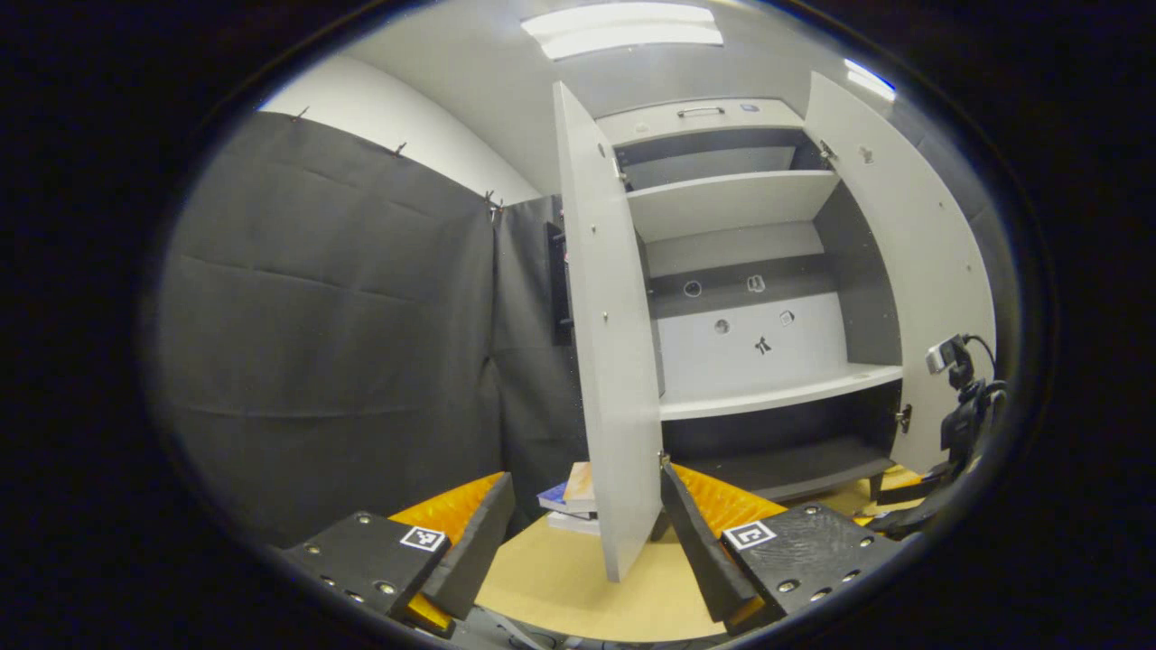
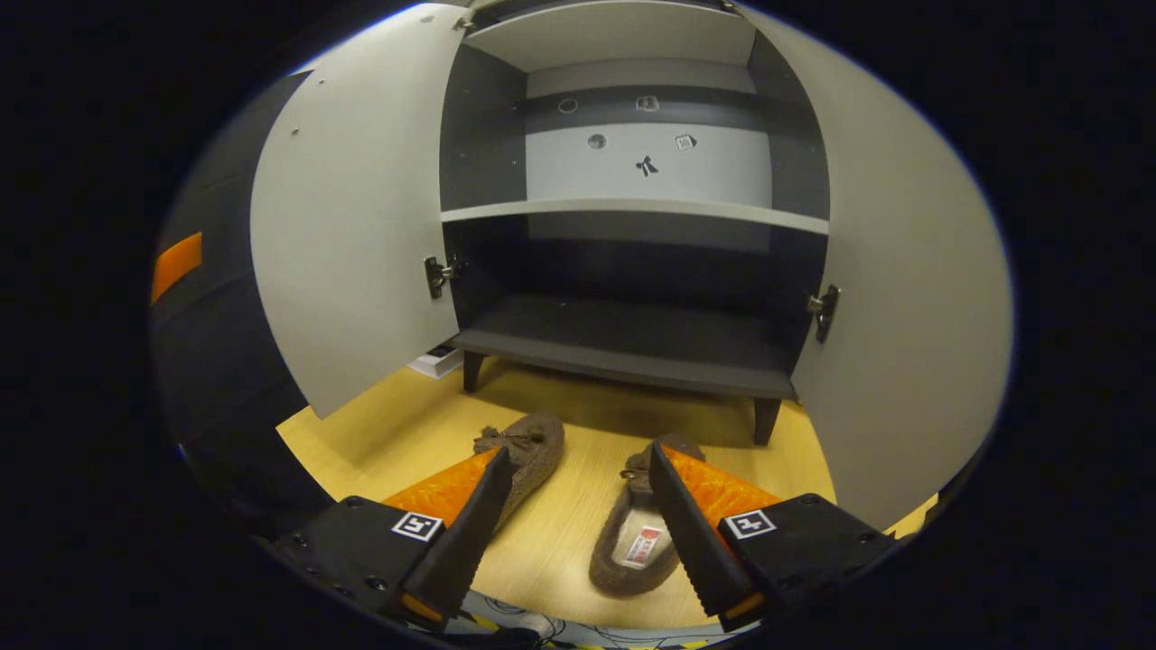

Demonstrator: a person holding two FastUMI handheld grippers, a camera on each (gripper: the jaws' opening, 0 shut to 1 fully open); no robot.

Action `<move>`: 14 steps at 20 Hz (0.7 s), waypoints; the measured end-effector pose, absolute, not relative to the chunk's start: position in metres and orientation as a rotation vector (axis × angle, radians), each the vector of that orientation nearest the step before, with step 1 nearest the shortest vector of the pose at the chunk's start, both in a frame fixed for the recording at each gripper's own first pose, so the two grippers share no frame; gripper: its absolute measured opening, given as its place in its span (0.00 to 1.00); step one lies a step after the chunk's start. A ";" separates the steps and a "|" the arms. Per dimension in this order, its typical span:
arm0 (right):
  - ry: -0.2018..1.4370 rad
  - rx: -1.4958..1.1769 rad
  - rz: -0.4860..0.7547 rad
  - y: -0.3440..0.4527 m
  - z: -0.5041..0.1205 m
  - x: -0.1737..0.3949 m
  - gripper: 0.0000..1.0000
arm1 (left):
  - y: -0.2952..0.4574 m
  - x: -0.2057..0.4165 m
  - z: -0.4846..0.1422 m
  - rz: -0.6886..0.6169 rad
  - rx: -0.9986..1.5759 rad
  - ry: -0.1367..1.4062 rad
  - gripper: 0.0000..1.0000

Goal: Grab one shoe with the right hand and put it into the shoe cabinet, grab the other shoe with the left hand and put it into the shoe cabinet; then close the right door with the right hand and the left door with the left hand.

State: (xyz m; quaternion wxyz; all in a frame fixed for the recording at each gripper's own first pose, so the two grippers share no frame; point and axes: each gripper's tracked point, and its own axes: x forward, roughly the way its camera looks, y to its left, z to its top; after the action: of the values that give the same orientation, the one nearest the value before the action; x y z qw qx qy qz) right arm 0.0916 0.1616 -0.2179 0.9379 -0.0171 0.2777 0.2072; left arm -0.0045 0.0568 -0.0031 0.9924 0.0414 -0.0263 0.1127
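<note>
Dark cloth (image 1: 343, 343) hangs as the booth's wall, pinned along its top edge against a white wall (image 1: 406, 126) above. A ceiling light panel (image 1: 623, 29) glows overhead. The floor (image 2: 406, 433) is pale yellow wood. A small camera (image 1: 948, 357) stands on a black mount.

Left gripper (image 1: 578, 506) sits at the bottom middle of the left gripper view, fingers spread wide, nothing between them. Right gripper (image 2: 573, 487) is the same deal at the bottom middle of the right gripper view: fingers wide apart, gripping nothing, angled slightly downward.
</note>
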 end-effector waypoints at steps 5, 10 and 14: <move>0.736 -0.039 0.393 0.160 -0.265 0.095 0.92 | 0.066 -0.002 -0.015 0.252 0.094 -0.028 1.00; 0.869 -0.067 0.384 0.155 -0.297 0.100 0.74 | 0.069 0.001 -0.025 0.271 0.094 -0.003 1.00; 0.956 -0.099 0.361 0.153 -0.327 0.106 0.65 | 0.063 0.001 -0.032 0.269 0.081 0.010 1.00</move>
State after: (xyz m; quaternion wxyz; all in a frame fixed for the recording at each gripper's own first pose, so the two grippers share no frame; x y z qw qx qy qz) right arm 0.1064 0.1526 -0.3272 0.8710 -0.0472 0.4573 0.1729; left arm 0.0006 0.0627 -0.0316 0.9901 0.0404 0.0052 0.1343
